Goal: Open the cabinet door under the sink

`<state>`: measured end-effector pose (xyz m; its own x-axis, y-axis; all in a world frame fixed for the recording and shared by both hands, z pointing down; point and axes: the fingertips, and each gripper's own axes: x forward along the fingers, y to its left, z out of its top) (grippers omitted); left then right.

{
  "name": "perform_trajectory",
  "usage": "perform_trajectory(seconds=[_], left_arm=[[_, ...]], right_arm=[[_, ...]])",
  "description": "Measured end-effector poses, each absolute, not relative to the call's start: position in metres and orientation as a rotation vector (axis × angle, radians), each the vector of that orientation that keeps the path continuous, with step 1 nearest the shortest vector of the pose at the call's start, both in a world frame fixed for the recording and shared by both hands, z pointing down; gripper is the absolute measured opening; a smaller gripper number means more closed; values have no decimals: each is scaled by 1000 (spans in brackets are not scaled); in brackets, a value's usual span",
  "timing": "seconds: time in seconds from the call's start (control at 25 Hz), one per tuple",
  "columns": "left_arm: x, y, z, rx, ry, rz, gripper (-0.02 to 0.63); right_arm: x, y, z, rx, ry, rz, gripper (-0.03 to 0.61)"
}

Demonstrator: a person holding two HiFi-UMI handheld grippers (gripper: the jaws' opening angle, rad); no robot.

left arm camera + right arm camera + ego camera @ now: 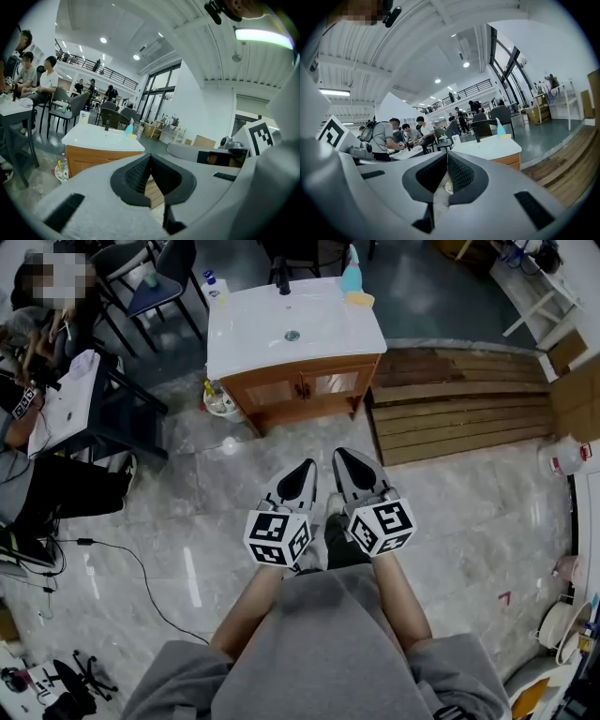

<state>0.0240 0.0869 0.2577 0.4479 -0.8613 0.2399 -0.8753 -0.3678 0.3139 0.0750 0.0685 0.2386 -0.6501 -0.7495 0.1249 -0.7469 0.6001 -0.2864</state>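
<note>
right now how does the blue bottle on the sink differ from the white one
The blue bottle stands at the far right corner of the sink top, while the white bottle stands at its far left corner. The blue bottle is taller and tapers to a narrow top; the white bottle is squatter. A yellow block lies against the blue bottle and none lies by the white bottle. Both are upright.

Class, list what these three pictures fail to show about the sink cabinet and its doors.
- Door handles: head view, too small to tell their shape.
- Inside of the cabinet: hidden behind its shut doors in every view.
- Cabinet front, right gripper view: the right gripper covers all but one corner.
- Bottle label: head view, too small.
</note>
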Motion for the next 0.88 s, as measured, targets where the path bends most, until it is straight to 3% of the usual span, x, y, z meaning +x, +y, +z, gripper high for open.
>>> perform_trajectory(seconds=[0.88], left_arm=[[50, -78, 332, 2149, -1501, 258, 9]], right_arm=[[104, -114, 318, -1255, 2803, -803, 11]])
